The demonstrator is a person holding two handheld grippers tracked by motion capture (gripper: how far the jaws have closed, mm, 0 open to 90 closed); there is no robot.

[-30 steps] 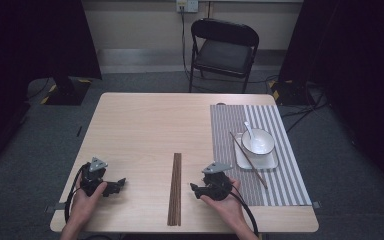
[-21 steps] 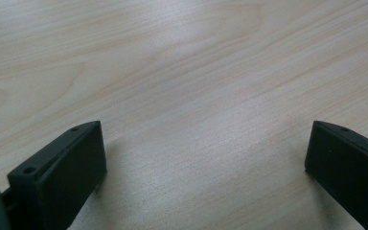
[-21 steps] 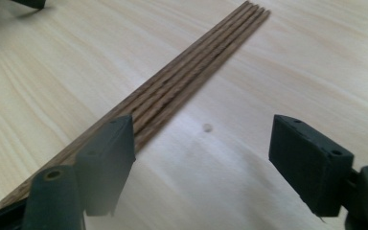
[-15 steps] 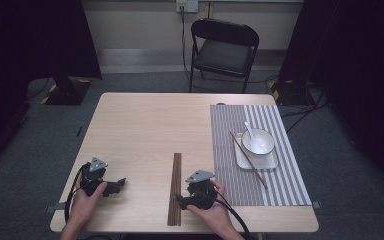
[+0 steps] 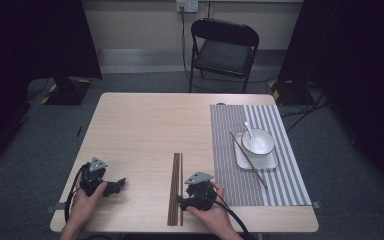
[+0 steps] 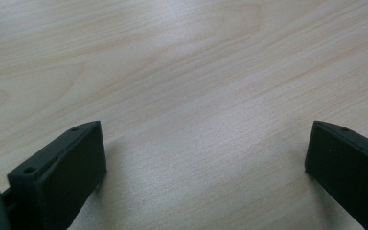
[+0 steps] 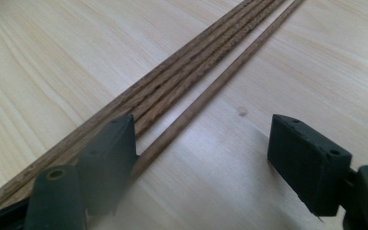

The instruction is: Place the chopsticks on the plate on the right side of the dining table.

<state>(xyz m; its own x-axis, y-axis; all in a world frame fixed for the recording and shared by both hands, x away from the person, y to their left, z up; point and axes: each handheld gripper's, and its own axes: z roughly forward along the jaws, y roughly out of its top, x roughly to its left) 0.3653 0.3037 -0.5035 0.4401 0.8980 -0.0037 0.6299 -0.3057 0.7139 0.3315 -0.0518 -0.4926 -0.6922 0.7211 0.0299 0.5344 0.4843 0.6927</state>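
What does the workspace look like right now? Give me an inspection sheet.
Surface: pale wood table, striped placemat on its right side.
Job's things: bundle of brown chopsticks lying near the front edge.
Clutter: white bowl with spoon on a tray, one chopstick across it.
Grippers: right gripper open, jaws straddling one stick at the bundle's edge; left gripper open over bare wood.
Cables: black cable looping from the left gripper.
Surroundings: folding chair behind, grey carpet.

even overhead light; dark surroundings; close jaws perhaps slightly blurred.
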